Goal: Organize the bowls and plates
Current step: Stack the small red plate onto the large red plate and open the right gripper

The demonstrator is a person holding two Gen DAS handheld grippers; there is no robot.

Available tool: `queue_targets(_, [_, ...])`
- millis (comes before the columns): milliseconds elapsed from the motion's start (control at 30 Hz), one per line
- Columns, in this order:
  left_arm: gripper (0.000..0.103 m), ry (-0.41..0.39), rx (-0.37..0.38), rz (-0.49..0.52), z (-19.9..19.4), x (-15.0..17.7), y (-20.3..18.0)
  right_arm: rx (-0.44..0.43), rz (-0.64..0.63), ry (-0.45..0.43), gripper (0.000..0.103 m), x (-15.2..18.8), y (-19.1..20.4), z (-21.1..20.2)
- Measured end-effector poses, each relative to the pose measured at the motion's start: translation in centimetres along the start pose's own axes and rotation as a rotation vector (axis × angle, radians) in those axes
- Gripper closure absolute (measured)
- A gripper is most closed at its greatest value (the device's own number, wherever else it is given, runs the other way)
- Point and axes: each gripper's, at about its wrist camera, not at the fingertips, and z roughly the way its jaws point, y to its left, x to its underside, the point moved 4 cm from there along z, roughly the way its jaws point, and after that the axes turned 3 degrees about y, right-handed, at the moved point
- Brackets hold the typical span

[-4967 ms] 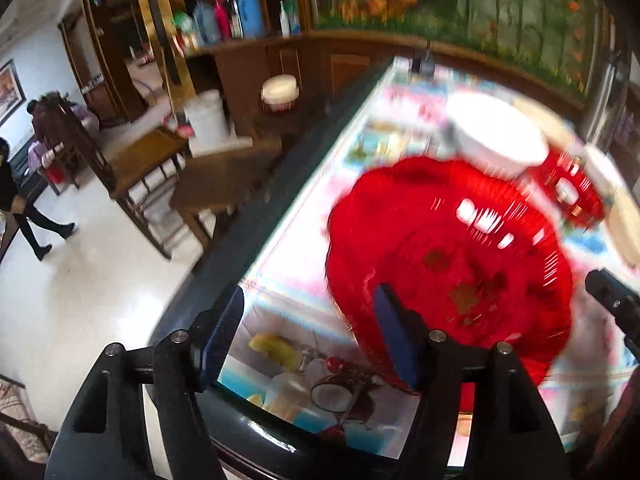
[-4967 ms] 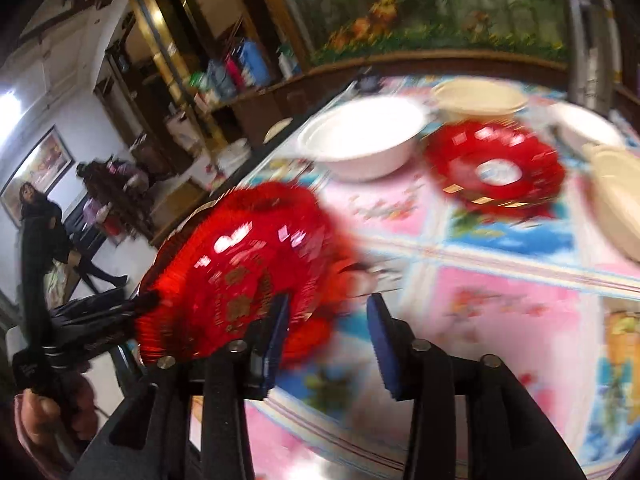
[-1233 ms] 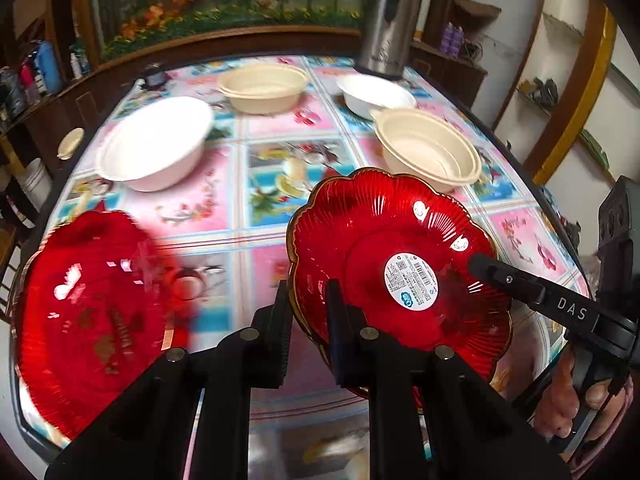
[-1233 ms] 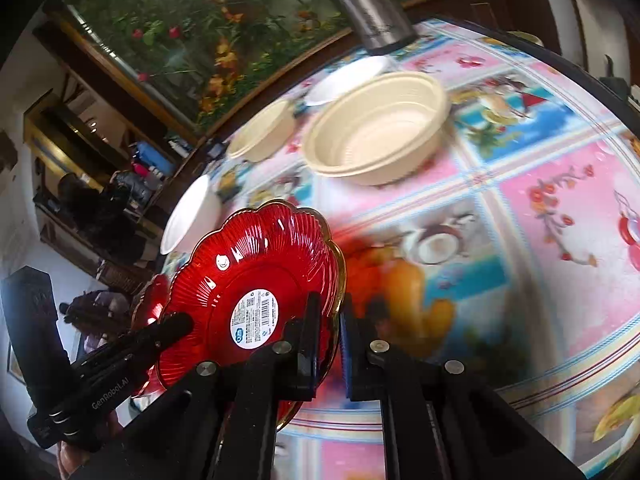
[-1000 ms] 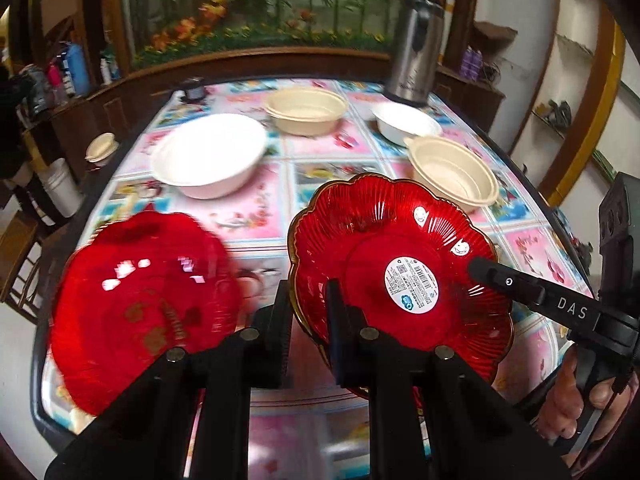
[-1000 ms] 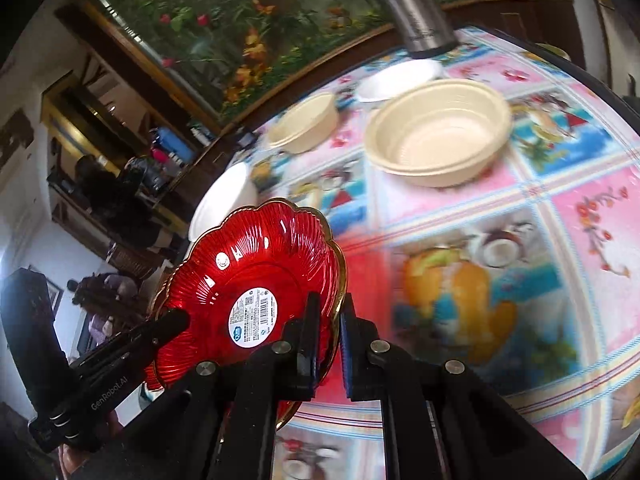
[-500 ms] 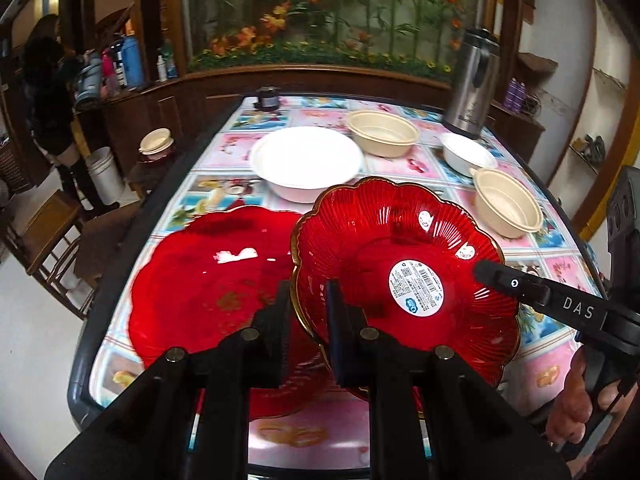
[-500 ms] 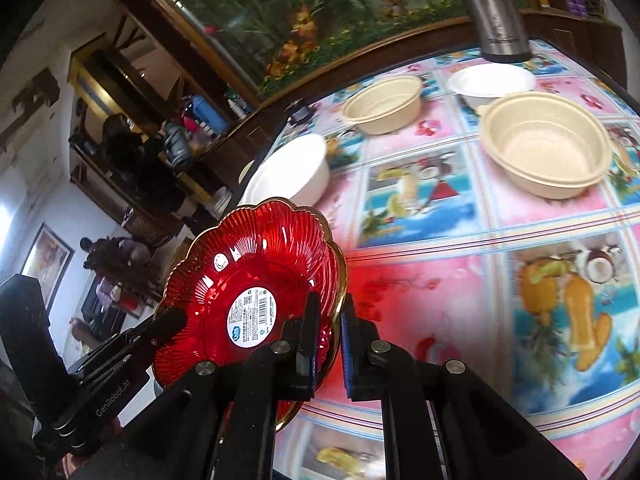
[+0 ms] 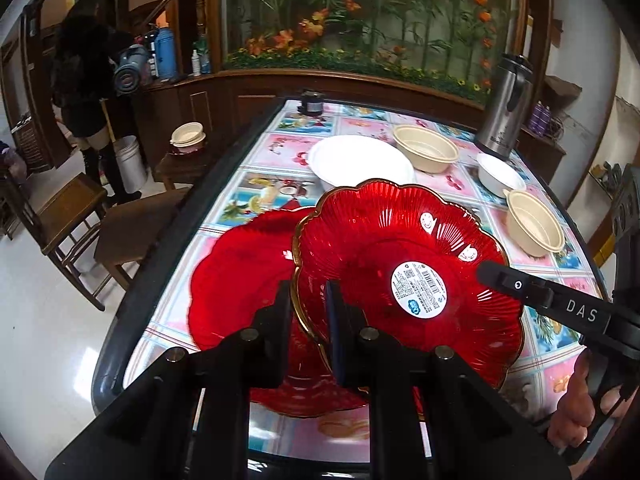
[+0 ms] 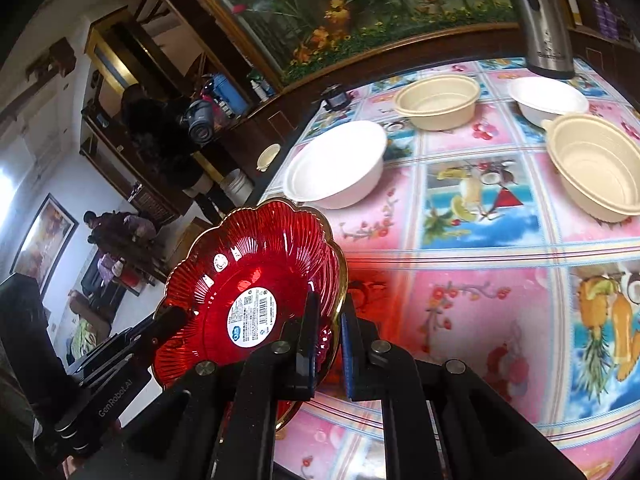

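Both grippers hold one red fluted plate (image 9: 404, 264) with a gold rim and a white sticker, tilted above the table. My left gripper (image 9: 308, 300) is shut on its near-left rim. My right gripper (image 10: 329, 312) is shut on the opposite rim of the held plate (image 10: 248, 280); its finger (image 9: 496, 278) shows in the left wrist view. A second red plate (image 9: 240, 280) lies on the table, partly under the held one. Behind stand a large white bowl (image 9: 360, 160), a cream bowl (image 9: 426, 152), a small white bowl (image 9: 500, 176) and another cream bowl (image 9: 534, 224).
A steel thermos (image 9: 506, 112) stands at the table's far right. The table's black edge (image 9: 160, 260) runs along the left, with wooden chairs (image 9: 68, 216) beside it. A person in dark clothes (image 9: 80, 80) stands at the counter far left.
Both grippers carried the red plate leftward across the table. The red plate lying on the table, earlier off to the left, is now partly under the held one.
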Motion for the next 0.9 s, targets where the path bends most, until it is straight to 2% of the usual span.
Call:
queue_targets(533, [0.089,-0.008,-0.028,-0.027,-0.2,0.1,1.8,-0.008,-0.030,0.029,0.093,0.1,1.9,1.4])
queue_targets(733, [0.089,0.024,-0.058,-0.029,0.9,0.7,2.6,0.001,-0.038,0.062,0.092,0.6,2.2,2.9])
queue_targets(900, [0.089,0.084,-0.104,-0.033,2.7,1.8,3.7,0.014,-0.057,0.110,0.092,1.4,2.7,5.3])
